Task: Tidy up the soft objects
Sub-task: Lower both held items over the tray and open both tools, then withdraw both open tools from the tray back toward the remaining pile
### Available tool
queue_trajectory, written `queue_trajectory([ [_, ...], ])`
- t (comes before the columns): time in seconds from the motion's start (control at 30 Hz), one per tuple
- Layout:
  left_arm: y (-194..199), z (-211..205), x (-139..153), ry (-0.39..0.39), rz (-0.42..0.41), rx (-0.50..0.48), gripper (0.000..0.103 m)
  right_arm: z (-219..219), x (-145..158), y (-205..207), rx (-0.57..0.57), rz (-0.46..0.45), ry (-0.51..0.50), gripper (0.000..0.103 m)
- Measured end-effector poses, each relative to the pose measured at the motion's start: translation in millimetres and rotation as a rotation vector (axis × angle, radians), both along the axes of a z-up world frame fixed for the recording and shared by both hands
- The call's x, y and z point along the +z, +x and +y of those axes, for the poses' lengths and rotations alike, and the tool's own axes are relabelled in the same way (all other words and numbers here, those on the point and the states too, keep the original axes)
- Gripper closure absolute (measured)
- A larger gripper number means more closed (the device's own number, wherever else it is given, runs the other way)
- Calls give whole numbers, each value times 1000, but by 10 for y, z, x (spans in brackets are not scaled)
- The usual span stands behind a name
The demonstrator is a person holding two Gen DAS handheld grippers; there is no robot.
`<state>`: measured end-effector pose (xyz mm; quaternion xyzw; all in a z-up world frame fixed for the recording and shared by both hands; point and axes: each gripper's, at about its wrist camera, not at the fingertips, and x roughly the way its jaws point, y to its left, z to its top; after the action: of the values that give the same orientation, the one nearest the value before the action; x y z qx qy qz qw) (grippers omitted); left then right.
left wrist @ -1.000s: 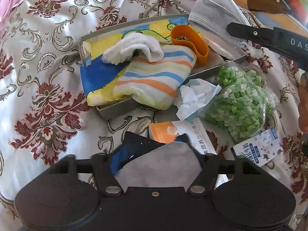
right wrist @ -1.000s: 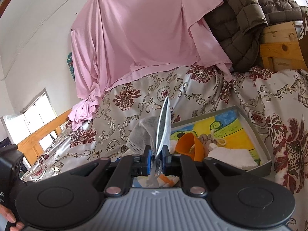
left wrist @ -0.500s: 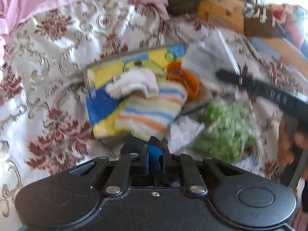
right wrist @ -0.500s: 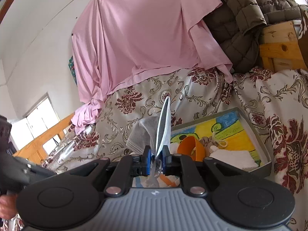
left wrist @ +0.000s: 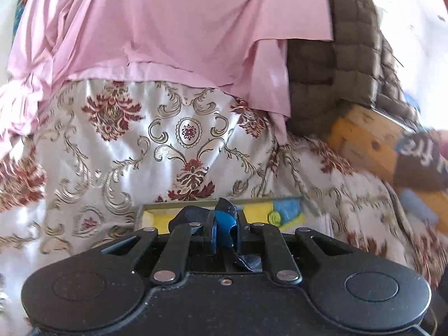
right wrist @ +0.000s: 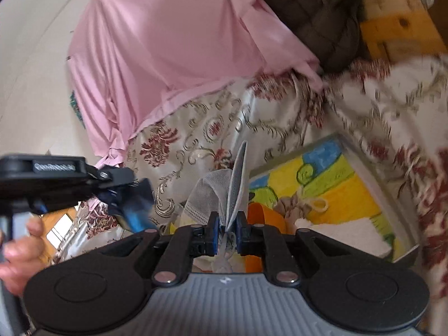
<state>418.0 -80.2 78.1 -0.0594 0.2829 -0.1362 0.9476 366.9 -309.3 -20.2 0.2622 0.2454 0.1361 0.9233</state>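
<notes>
My left gripper (left wrist: 225, 231) is shut on a dark blue cloth (left wrist: 224, 221), lifted off the bed; it also shows from the side at the left of the right wrist view, left gripper (right wrist: 123, 196) with the blue cloth (right wrist: 137, 210) hanging from it. My right gripper (right wrist: 226, 231) is shut on a grey-white face mask (right wrist: 224, 193) that stands up from the pads. The shallow box with the yellow and blue picture (right wrist: 336, 179) lies beyond, holding an orange cup (right wrist: 263, 218) and a white sock (right wrist: 347, 232). Only the box's far edge (left wrist: 196, 205) shows in the left wrist view.
A floral satin bedspread (left wrist: 168, 140) covers the bed. Pink fabric (left wrist: 168, 28) and a brown quilted jacket (left wrist: 336, 70) hang behind it. A wooden bed frame (left wrist: 369, 140) stands at the right. A hand (right wrist: 19, 252) holds the left gripper's handle.
My left gripper closed on the dark blue cloth and rose, tilting up so the bed items dropped out of its view. My right gripper, still holding the mask, shifted and rolled toward the box.
</notes>
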Motion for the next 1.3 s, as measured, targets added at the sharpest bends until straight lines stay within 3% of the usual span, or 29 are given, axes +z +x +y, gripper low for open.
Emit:
queue_trajectory([
  [0.07, 145, -44, -138, -39, 21, 28, 89, -24, -59, 92, 6, 27, 36, 88],
  [0.17, 296, -80, -377, -73, 61, 53, 88, -19, -128, 186, -5, 60, -8, 84],
  [0.3, 392, -128, -655, -24, 112, 75, 88, -25, -203, 229, -18, 96, -26, 81],
  [0.37, 401, -153, -744, 19, 127, 81, 82, -12, -172, 209, -27, 89, -50, 69],
  [0.5, 331, -154, -780, 52, 130, 87, 65, 6, -82, 159, -44, 71, -104, 60],
  [0.67, 149, -179, -608, 76, 76, 98, 41, -40, 100, 36, -75, 29, -137, 43],
  [0.87, -253, -176, -234, 103, -28, 114, 22, -136, 479, -362, -134, -68, -149, 19],
  [1.03, -745, -107, 121, 92, -135, 140, 8, -139, 806, -806, -162, -155, -154, 7],
  [1.13, -1121, -47, 312, 83, -205, 161, 2, -77, 993, -1109, -169, -216, -204, 1],
  [1.3, -1756, 71, 504, 81, -295, 165, 1, 11, 1180, -1648, -193, -302, -242, 0],
])
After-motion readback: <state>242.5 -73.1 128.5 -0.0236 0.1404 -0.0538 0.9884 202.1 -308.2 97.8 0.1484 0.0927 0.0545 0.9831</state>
